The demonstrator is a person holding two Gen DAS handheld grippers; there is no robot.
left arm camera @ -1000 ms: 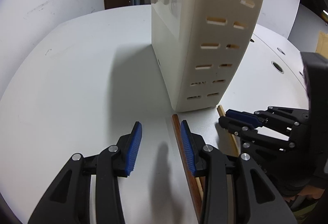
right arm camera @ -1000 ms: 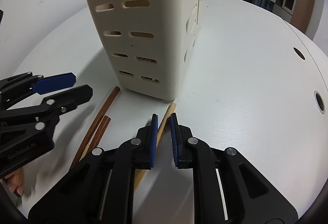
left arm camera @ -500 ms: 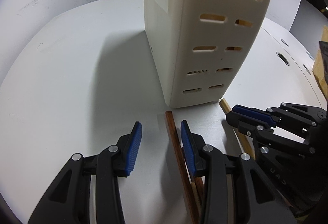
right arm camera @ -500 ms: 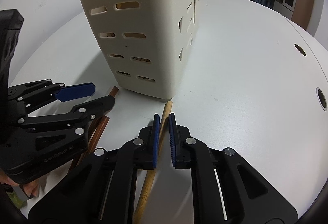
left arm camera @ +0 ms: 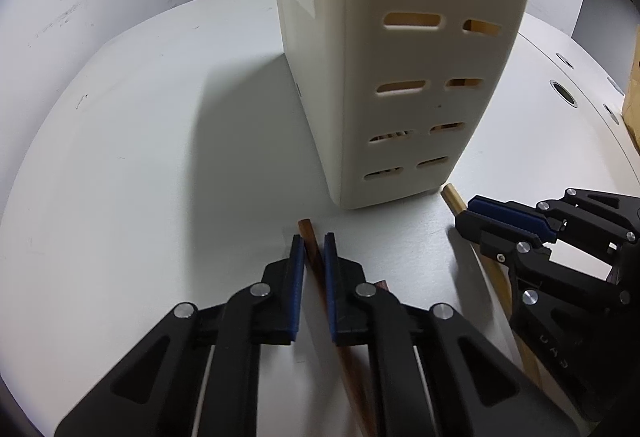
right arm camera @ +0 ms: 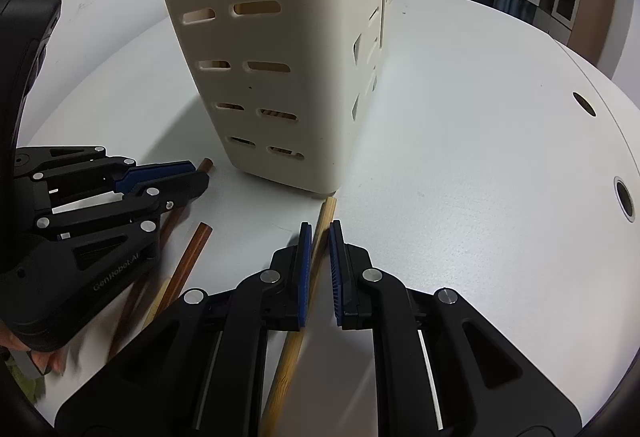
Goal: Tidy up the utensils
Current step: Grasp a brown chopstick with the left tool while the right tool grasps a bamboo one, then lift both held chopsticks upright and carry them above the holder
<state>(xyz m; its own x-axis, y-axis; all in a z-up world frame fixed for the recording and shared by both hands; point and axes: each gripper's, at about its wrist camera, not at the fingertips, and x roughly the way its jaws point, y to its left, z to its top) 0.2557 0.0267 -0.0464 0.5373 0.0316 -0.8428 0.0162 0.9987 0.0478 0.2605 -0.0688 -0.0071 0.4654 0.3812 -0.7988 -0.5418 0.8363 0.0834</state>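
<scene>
A cream slotted utensil holder point(left arm camera: 400, 77) point(right arm camera: 272, 57) stands upright on the white table, with wooden sticks visible through its slots. Just in front of it my left gripper point(left arm camera: 313, 237) point(right arm camera: 198, 173) is closing, and its blue pads press on a dark brown stick point(left arm camera: 307, 228) point(right arm camera: 206, 165) near the stick's far end. My right gripper point(right arm camera: 320, 225) point(left arm camera: 466, 215) is shut on a light wooden stick point(right arm camera: 329, 207) point(left arm camera: 452, 195) whose tip nearly touches the holder's base. A second brown stick point(right arm camera: 198, 243) point(left arm camera: 382, 283) lies on the table between the two grippers.
The round white table point(left arm camera: 120, 157) has round holes point(left arm camera: 562, 95) point(right arm camera: 624, 195) on its right side. A cardboard box point(left arm camera: 632, 97) sits at the far right edge. A person's fingertips point(right arm camera: 44, 361) show under the left gripper. A dark door stands behind the table.
The left gripper's jaws, open before with the brown stick beside the right finger, have closed onto that stick. The right gripper has kept its hold on the light stick.
</scene>
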